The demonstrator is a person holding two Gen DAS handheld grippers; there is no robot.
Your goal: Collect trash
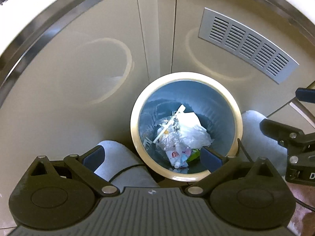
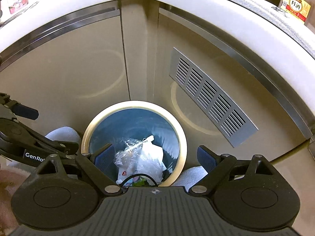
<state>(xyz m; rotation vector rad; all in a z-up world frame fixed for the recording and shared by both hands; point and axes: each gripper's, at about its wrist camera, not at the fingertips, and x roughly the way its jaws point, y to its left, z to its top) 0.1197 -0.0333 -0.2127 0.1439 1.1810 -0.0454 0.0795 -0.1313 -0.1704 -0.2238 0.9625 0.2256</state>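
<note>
Below the counter corner, a round bin (image 1: 186, 125) with a cream rim and blue inside stood on the floor against beige cabinet doors (image 1: 78, 74). Trash (image 1: 183, 135) lay at its bottom: crumpled clear plastic, white paper, a white stick, a few coloured wrappers. Left gripper (image 1: 152, 156) hung over the bin's near edge, pointing steeply down, jaws spread wide and nothing between them; one blue pad sat over the rim's outside, the other over the bin's mouth. Right gripper (image 2: 155, 157) hovered likewise above the bin, jaws parted wide and empty, the trash visible between them but well below. Each gripper appeared at the edge of the other's view. Grey slippered feet (image 1: 118, 157) stood either side of the bin. A slatted metal vent (image 2: 208, 98) was set in the right-hand door. Bottles and packets stood on the white countertop (image 2: 216, 5) above.
</note>
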